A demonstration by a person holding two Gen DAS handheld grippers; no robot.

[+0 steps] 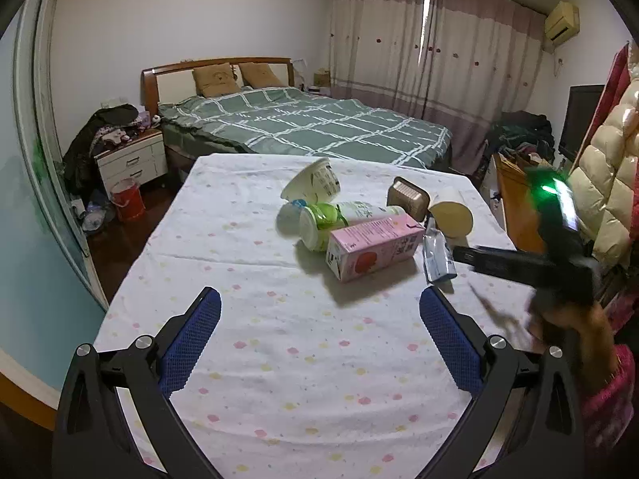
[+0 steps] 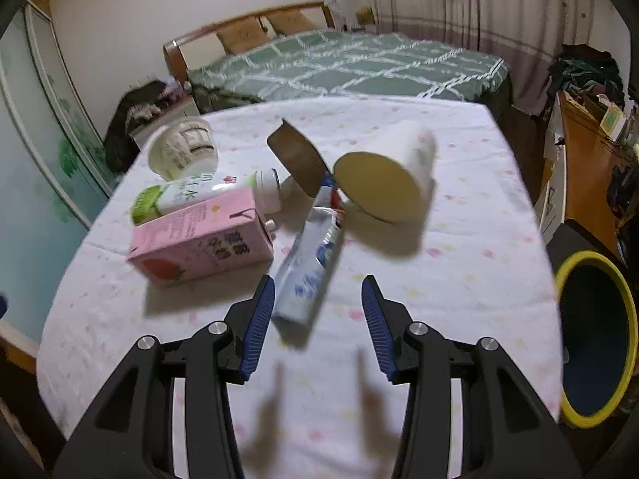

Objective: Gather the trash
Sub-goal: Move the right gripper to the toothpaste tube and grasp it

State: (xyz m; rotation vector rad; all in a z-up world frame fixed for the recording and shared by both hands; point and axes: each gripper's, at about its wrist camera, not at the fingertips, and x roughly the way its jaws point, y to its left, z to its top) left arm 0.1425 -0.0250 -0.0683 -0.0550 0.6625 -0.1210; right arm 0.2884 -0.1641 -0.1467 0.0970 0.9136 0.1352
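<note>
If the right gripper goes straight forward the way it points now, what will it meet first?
Most likely the blue-and-white tube. It lies just beyond the open right gripper, nearer its left finger, with its near end between the fingertips. The yellow-based paper cup lies behind it. Depth is uncertain.

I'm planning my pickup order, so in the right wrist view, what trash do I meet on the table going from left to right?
Pink carton → blue-and-white pouch → paper cup on its side, then off the table's right edge the yellow-rimmed bin. The tub, bottle and brown piece overlap the others, so I leave them out.
</note>
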